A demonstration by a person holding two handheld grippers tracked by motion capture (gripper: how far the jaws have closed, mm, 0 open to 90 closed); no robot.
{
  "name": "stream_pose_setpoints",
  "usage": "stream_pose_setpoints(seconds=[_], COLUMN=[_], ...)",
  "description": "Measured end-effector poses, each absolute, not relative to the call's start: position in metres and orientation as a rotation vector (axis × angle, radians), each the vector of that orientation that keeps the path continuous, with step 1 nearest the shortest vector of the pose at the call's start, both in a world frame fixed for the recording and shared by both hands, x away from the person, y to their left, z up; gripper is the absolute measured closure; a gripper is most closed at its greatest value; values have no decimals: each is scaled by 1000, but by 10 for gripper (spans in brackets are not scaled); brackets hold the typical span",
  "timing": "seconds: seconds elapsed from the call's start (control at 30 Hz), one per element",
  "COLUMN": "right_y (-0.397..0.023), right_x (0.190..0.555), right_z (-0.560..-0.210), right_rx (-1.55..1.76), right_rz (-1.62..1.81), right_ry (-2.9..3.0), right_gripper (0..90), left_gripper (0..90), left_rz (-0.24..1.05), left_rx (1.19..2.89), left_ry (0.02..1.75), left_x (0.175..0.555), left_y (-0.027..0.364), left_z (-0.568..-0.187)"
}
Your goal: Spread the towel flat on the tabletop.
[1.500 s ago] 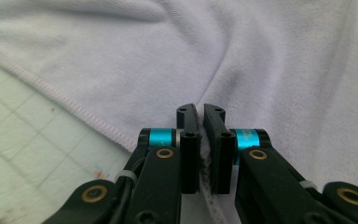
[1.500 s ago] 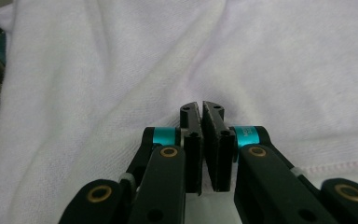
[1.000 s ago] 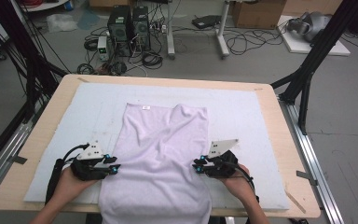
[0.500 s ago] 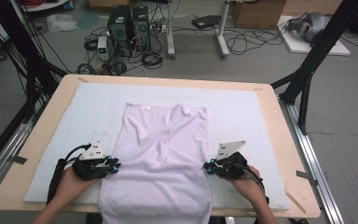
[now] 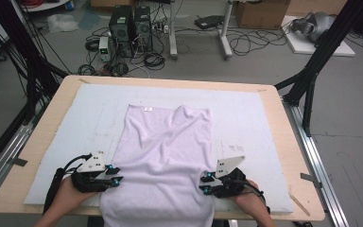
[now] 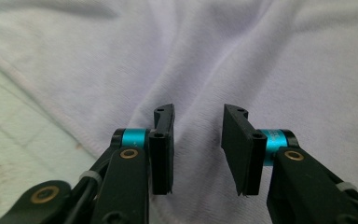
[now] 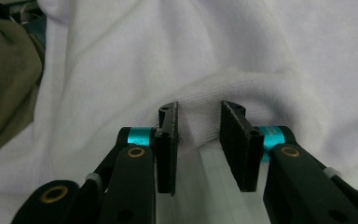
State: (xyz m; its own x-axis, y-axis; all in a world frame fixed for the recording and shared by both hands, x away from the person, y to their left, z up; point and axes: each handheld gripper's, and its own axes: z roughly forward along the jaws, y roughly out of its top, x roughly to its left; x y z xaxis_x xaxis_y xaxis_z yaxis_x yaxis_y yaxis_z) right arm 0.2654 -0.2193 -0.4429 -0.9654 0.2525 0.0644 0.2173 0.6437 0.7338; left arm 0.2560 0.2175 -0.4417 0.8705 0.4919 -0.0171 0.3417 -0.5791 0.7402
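Towel [image 5: 163, 161], pale lilac terry, lies down the middle of the table's grey mat [image 5: 66, 127], its near end hanging over the near edge. Since a second ago the right gripper [image 5: 206, 183] has slid nearer along the towel's right hem; both grippers' jaws have just been opening. Left gripper [image 5: 115, 175] stands part open over soft folds by the left hem, gripping nothing. Right gripper's jaws are part open around a thick rolled hem, pads not pressing. Far end lies rumpled, short of the far edge.
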Motion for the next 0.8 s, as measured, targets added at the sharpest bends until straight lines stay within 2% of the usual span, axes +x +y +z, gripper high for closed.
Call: stream_pose_setpoints(seconds=[0.07, 0.1, 0.13, 0.17, 0.23, 0.37, 0.47, 0.6, 0.67, 0.8], right_y=[-215, -213, -213, -212, -213, -227, -244, -259, -257, -252], right_x=[267, 267, 266, 265, 265, 261, 256, 251, 251, 255], right_z=[-443, -444, -443, -442, -440, -433, -427, -417, -415, -421], right_rx=[403, 402, 384, 366, 366, 387, 423, 462, 459, 460], right_rz=[1245, 1251, 1249, 1241, 1220, 1197, 1169, 1198, 1210, 1263], right_ry=[2819, 2834, 2847, 2847, 2855, 2851, 2829, 2797, 2779, 2766], right_gripper=[727, 799, 865, 873, 879, 880, 879, 855, 785, 679], left_gripper=[632, 656, 727, 785, 836, 850, 836, 674, 630, 622], left_rz=[244, 245, 234, 234, 235, 245, 247, 247, 245, 229], left_rx=[2235, 2232, 2230, 2232, 2232, 2234, 2227, 2204, 2206, 2235], left_ry=[595, 600, 596, 593, 592, 589, 594, 607, 600, 591], left_x=[256, 256, 257, 257, 257, 255, 255, 255, 253, 253], left_y=[217, 217, 218, 219, 218, 219, 220, 223, 224, 224], left_z=[-443, -442, -442, -442, -442, -442, -439, -434, -433, -438])
